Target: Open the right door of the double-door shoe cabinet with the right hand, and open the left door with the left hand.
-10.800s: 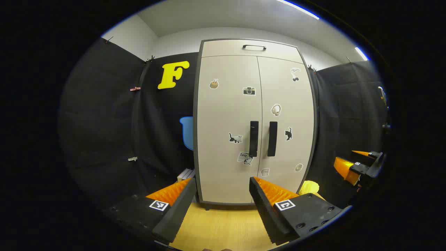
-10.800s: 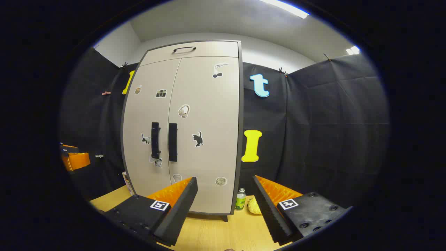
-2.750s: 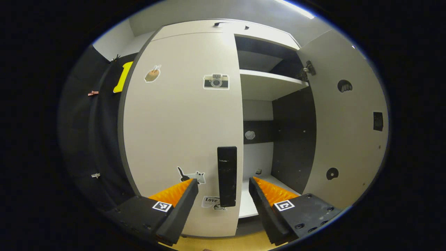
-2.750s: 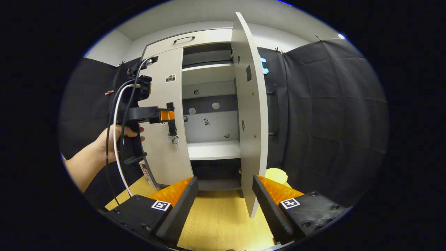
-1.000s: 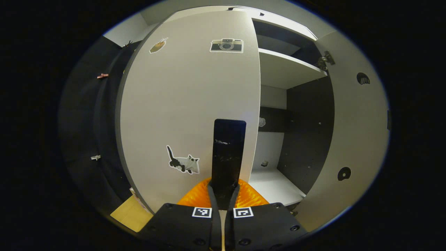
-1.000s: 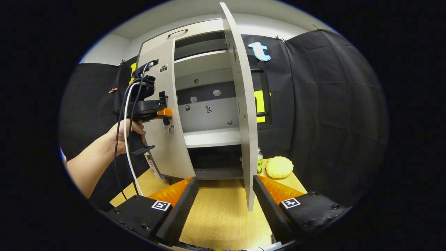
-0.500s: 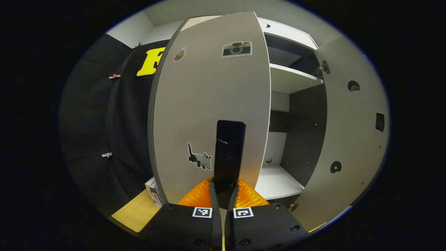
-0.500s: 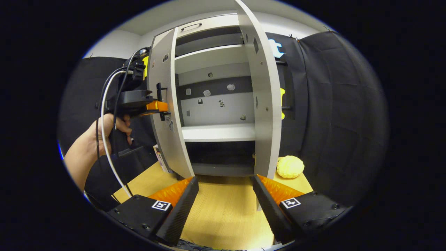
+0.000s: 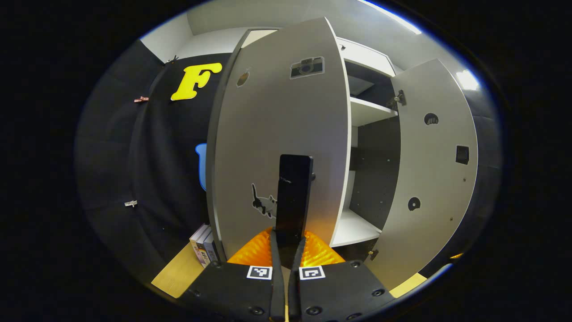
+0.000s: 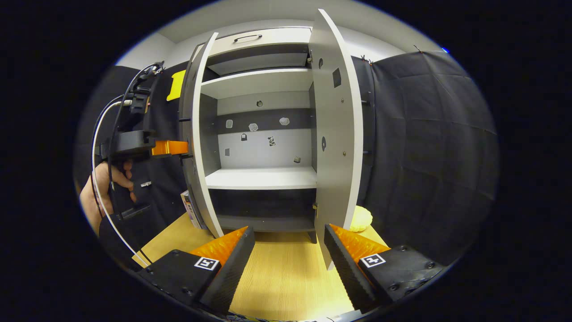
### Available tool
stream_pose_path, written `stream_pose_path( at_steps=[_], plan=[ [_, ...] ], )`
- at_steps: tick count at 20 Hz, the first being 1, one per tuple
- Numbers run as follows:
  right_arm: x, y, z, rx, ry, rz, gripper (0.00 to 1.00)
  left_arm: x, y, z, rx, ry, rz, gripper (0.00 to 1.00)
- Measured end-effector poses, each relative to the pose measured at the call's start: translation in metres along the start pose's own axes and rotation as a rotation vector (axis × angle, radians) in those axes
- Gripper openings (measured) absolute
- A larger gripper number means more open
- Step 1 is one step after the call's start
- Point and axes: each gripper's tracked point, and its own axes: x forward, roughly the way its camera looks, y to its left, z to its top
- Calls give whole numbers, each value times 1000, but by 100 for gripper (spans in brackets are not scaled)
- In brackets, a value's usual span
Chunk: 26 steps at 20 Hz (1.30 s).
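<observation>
The beige shoe cabinet (image 10: 263, 40) stands on the wooden table with both doors swung out. My left gripper (image 9: 287, 243) is shut on the black handle (image 9: 292, 197) of the left door (image 9: 277, 147), which carries a cat sticker and a camera sticker. In the right gripper view that left door (image 10: 194, 147) is seen nearly edge-on, with the left gripper (image 10: 172, 147) and a hand (image 10: 100, 188) at its outer side. The right door (image 10: 335, 134) stands wide, its inner face showing. My right gripper (image 10: 288, 243) is open, low in front of the cabinet, holding nothing.
Inside, white shelves (image 10: 261, 178) and a back wall with small stickers show. Books (image 9: 202, 243) stand left of the cabinet. A yellow round object (image 10: 361, 219) lies on the wooden table (image 10: 277, 277) behind the right door. Black cloth walls surround the booth.
The left door has swung farther outward with my left gripper still clamped on its handle. The right gripper stays open and has shifted slightly in front of the cabinet.
</observation>
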Motion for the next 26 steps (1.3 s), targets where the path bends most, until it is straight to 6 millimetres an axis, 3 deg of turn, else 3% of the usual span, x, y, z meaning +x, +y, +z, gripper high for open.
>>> stream_pose_path(
  at_steps=[9,15,18,23,26],
  plan=[
    [-15,22,2,-23,-53,-53,99,-41,57,3,42,-32,12,7],
    [-14,9,5,-21,-51,-98,98,-59,119,7,52,-73,91,4],
    [-17,14,6,-12,-51,-95,98,-61,159,6,46,-71,141,5],
    [-25,19,-5,-21,-34,-93,98,-60,169,6,0,-73,56,5],
    [-32,17,-6,-7,-32,-108,98,-67,167,4,81,-65,81,5]
  ],
)
